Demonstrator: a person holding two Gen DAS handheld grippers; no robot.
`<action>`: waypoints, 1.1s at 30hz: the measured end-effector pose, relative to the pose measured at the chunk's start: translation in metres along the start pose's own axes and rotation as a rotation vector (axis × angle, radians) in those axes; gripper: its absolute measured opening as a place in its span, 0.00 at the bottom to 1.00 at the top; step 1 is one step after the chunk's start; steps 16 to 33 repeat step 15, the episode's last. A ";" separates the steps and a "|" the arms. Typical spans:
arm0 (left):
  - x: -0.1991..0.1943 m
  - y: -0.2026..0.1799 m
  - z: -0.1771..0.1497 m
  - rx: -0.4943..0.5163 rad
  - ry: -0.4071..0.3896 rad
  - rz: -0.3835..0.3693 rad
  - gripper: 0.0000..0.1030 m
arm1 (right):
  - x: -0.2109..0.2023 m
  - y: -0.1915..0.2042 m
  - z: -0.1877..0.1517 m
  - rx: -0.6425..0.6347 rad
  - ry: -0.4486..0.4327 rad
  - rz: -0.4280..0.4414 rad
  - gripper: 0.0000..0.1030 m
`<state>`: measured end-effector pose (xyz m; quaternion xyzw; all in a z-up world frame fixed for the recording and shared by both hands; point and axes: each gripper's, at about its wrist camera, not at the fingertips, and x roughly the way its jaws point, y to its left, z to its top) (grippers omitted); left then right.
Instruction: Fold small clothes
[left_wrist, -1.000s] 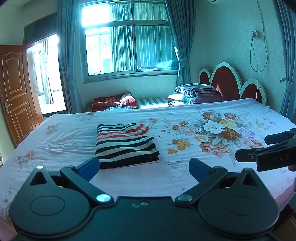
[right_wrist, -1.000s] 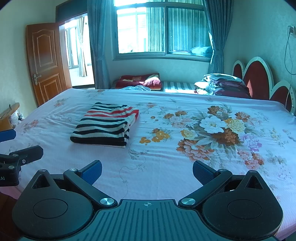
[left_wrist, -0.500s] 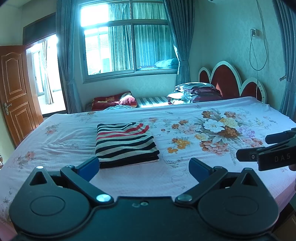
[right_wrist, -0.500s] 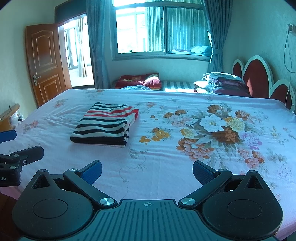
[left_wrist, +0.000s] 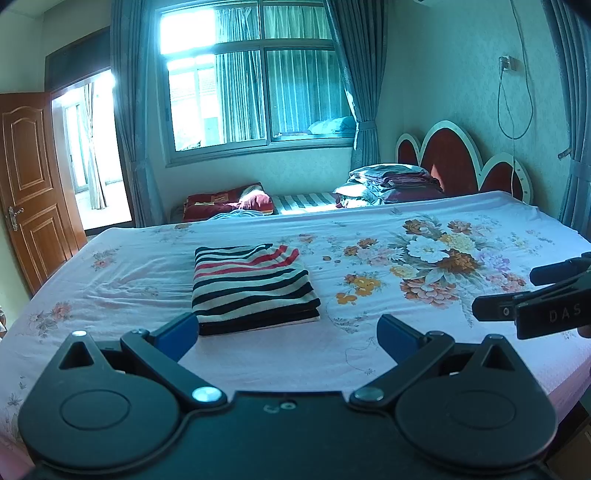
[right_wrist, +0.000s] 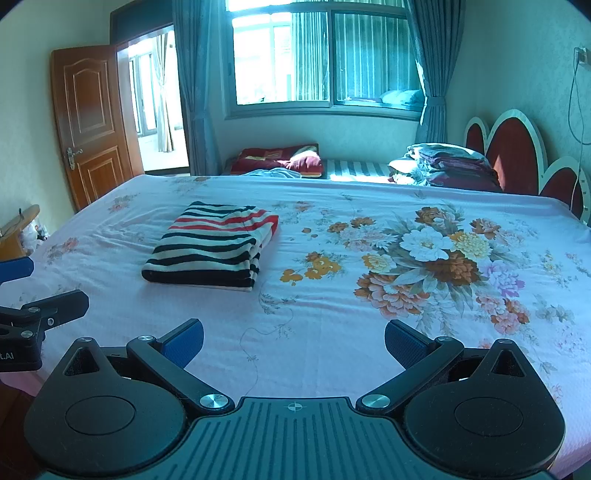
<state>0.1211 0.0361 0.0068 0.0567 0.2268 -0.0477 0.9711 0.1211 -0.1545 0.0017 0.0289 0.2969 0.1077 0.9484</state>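
Nothing had moved since the earlier frames. From the left wrist we saw our left gripper (left_wrist: 288, 330) with jaws apart and empty, the folded striped garment (left_wrist: 253, 288) lying just beyond on the bed (left_wrist: 369, 362), nearer its left edge. From the right wrist, our right gripper (right_wrist: 293, 341) likewise stood spread, well short of the garment.

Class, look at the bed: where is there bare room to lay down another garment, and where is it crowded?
Free: the sheet between the folded striped garment and the near edge by the right hand-held gripper, and the flower-printed stretch to its right. Crowded: the bedding pile beside the headboard.
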 end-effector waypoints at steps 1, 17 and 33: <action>0.000 0.001 0.000 0.000 -0.003 0.001 1.00 | 0.000 0.000 0.000 0.000 0.000 0.000 1.00; 0.001 0.018 -0.001 -0.020 -0.017 -0.002 0.99 | 0.004 0.006 0.002 -0.010 0.002 0.009 1.00; 0.001 0.018 -0.001 -0.020 -0.017 -0.002 0.99 | 0.004 0.006 0.002 -0.010 0.002 0.009 1.00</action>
